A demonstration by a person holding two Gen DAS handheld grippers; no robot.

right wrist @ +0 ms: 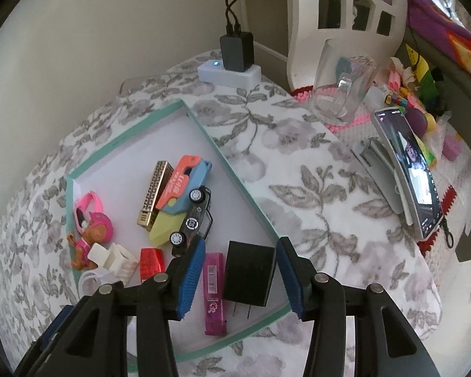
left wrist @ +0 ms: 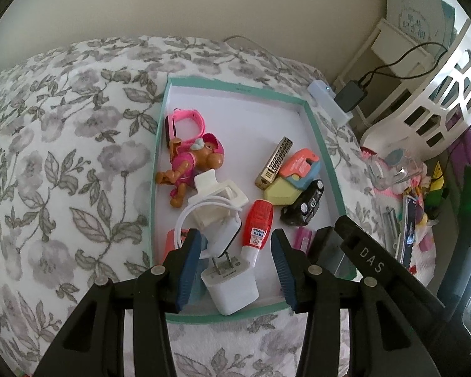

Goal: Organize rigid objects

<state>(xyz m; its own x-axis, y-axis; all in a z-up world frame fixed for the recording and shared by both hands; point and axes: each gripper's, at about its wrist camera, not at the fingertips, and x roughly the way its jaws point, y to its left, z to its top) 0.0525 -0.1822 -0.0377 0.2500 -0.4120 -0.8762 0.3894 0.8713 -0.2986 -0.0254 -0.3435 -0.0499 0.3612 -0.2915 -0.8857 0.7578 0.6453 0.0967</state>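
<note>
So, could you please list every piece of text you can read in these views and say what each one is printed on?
"DAS": white letters on the black arm of the right claw, seen from the left wrist.
Red tube: label print too small to read.
Pink case: barcode and lettering blurred.
White charger: print unreadable.
Phone: screen text unreadable.

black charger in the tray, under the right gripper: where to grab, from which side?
Grip the black charger across its flat side faces, coming straight down from above. It lies flat in the tray, prongs toward the camera. The right gripper already straddles it, open. The pink case lies close by the left finger, so drop in carefully.
</note>
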